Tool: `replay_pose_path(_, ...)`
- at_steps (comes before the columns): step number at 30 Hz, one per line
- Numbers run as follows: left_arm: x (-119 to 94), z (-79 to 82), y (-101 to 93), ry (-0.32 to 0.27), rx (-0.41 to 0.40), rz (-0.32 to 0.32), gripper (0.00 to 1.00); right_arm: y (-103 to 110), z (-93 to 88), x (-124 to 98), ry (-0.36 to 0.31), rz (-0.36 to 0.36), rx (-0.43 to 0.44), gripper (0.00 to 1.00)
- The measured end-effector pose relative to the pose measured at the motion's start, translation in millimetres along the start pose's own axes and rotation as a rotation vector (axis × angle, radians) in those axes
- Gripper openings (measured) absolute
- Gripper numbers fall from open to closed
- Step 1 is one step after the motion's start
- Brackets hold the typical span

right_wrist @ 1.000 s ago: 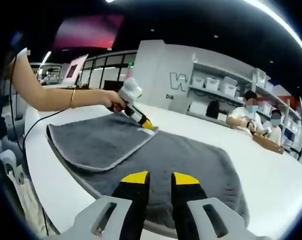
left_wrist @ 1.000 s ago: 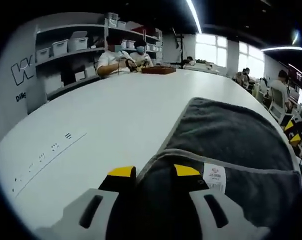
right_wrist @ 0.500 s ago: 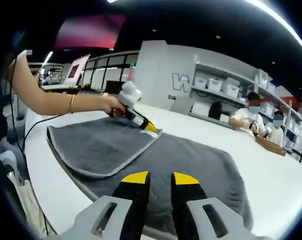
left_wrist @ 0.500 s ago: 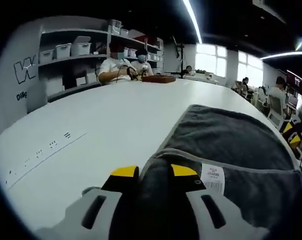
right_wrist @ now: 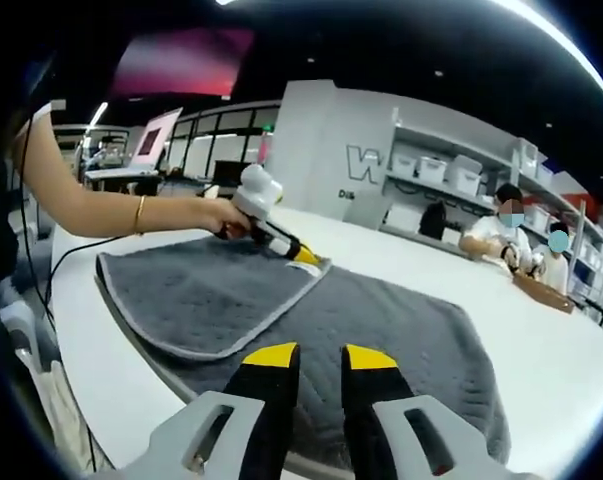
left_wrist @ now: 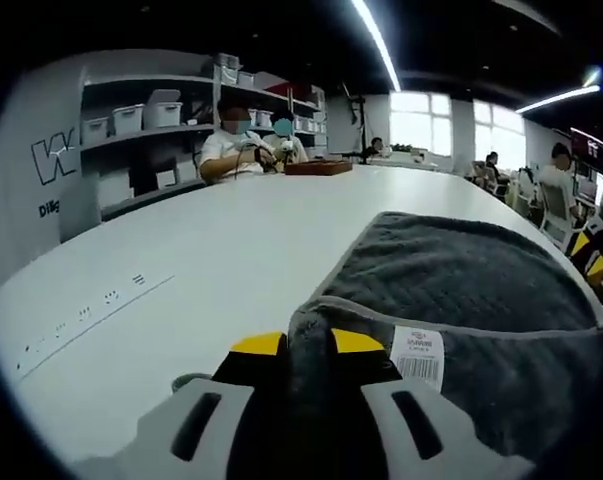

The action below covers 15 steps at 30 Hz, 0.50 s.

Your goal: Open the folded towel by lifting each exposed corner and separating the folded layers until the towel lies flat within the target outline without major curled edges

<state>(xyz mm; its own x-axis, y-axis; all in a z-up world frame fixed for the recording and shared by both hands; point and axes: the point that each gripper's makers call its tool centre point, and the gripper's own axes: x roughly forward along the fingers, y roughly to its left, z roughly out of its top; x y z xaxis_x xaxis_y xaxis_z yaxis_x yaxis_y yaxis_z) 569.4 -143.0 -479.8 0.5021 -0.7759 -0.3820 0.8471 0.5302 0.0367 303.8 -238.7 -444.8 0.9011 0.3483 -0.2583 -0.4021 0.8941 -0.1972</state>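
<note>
Soft, limp grey quilted towel [right_wrist: 311, 330] lies centre frame on white table [left_wrist: 181, 260]. My left gripper [left_wrist: 306, 345] pinches its labelled corner; my right gripper [right_wrist: 308, 355] hovers empty, nearly closed.

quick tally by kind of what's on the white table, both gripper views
Grey towel: 1, one corner folded over
Wooden tray: 1, at the far end of the white table by the seated people
Grippers at the towel: 2, left gripper shut on the tagged towel corner, right gripper over the near towel edge, pinching nothing
Total: 4
</note>
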Motion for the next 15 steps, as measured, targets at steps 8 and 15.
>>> replay_pose_path(8,1.0,-0.2,2.1,-0.006,0.001,0.008,0.15,6.0,0.1,-1.4,0.009,0.015,-0.007,0.12)
replay_pose_path(15,1.0,-0.2,5.0,-0.03,-0.015,0.012,0.15,14.3,-6.4,-2.7,0.023,0.028,-0.005,0.12)
